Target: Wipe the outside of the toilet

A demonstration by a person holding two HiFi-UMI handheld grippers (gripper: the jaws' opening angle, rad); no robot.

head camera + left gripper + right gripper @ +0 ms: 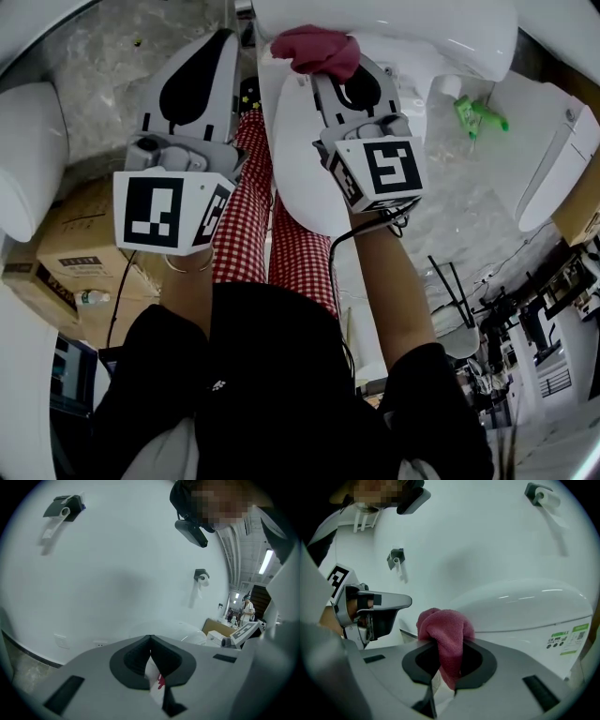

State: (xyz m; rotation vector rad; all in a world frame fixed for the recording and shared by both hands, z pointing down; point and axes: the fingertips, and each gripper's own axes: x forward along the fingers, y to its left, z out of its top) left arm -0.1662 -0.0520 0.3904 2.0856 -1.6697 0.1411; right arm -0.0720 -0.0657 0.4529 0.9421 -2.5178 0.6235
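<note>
The right gripper [446, 644] pinches a pink cloth [440, 625] by the toilet [525, 606]. The left gripper [151, 637] is closed and empty. The green sticker [564, 641] is too small to read.

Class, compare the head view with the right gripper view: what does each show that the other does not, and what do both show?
Only the head view: a green bottle, a cardboard box and red checked trousers.
Only the right gripper view: paper-roll holders on the wall and the toilet's green label.
Both: the pink cloth clamped in the right gripper, the white toilet and the left gripper.
</note>
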